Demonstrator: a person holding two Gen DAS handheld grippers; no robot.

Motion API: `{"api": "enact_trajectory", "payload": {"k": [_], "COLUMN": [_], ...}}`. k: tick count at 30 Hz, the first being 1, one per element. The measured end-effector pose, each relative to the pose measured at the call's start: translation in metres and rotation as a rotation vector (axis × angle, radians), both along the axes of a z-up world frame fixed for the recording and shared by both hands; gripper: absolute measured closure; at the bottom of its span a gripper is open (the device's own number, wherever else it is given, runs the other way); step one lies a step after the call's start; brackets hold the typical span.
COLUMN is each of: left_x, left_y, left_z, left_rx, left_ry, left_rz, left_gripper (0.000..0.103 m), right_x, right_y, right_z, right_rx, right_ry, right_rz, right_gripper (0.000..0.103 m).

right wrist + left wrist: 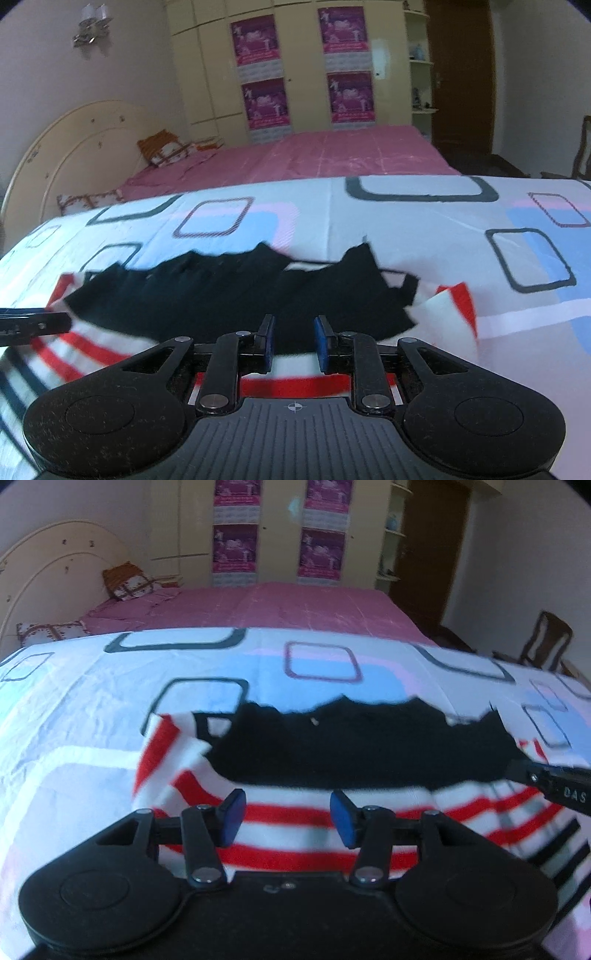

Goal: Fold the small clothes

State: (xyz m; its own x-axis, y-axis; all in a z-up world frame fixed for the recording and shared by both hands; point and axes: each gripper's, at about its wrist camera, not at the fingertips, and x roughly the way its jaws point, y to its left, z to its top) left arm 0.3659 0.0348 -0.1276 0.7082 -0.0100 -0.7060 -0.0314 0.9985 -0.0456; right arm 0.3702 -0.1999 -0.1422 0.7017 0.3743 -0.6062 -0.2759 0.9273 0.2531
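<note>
Striped garment (295,812), black part seemingly rumpled

A bed sheet (92,709), white with blue and pink patches and dark rounded squares, covers the near bed. A small garment (332,775) lies flat on it near the front edge, black in its far part, red and white stripes nearer. Behind, a pink sheet (332,155) covers the far bed, with pillows (166,149) by the headboard.
</note>
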Motion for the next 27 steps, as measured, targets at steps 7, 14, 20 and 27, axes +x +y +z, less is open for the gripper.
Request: {"api": "enact_trajectory", "payload": {"k": [7, 14, 20, 27], "left_x": [-0.017, -0.034, -0.046, -0.061], "left_y": [0.001, 0.021, 0.018, 0.005], "left_z": [-0.027, -0.027, -0.013, -0.006], "left_rx": [0.096, 0.093, 0.084, 0.049], "left_ry": [0.003, -0.005, -0.001, 0.005], "left_rz": [-0.015, 0.017, 0.059, 0.038], "left_gripper": [0.050, 0.050, 0.053, 0.052], "right_x": [-0.027, -0.035, -0.046, -0.071], "right_y": [0.023, -0.022, -0.021, 0.007], "right_z": [-0.012, -0.031, -0.017, 0.000], "right_rx": [-0.157, -0.202, -0.140, -0.090], "right_ry": [-0.032, 0.007, 0.004, -0.028], "right_rz": [0.064, -0.029, -0.041, 0.042], "right_gripper": [0.046, 0.047, 0.047, 0.047]}}
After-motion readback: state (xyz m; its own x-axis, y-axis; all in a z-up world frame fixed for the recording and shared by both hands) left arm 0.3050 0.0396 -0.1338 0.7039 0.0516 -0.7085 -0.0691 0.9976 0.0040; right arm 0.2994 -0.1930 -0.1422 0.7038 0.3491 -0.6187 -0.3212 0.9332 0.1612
